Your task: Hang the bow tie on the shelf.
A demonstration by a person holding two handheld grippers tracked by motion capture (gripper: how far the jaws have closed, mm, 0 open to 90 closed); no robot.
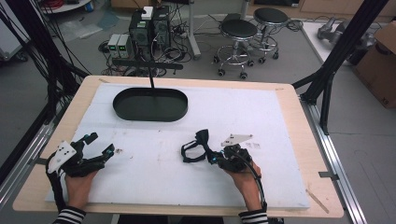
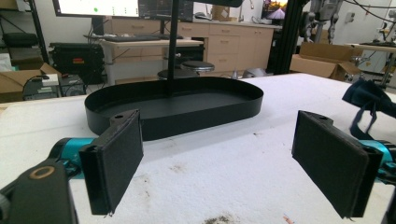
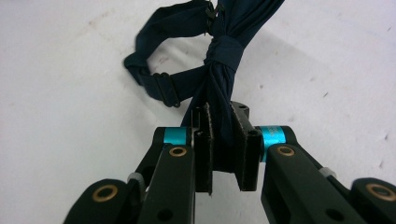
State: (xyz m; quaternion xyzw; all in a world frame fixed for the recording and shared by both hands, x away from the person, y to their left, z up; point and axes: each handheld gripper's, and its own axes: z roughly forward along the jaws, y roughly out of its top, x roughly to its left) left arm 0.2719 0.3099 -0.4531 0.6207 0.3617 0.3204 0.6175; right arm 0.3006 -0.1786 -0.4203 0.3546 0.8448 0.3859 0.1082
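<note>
On the white board near the person's right hand lies the dark blue bow tie (image 3: 219, 51), and the right gripper (image 3: 223, 140) has its jaws clamped on one wing of it, so the grab looks done. Lifting it and carrying it over to the black oval tray (image 1: 150, 112) appear to be left. The left gripper (image 2: 233, 158) rests wide open and empty, facing the tray

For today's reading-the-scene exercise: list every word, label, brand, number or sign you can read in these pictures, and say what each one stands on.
None can be read.
Monitors behind the black tray: screen content too blurred.
Cardboard box right of the table: a dark mark, too small.
Dark case on the floor: a red label, blurred.
Navy bow tie in the right hand-held gripper: no print.
</note>
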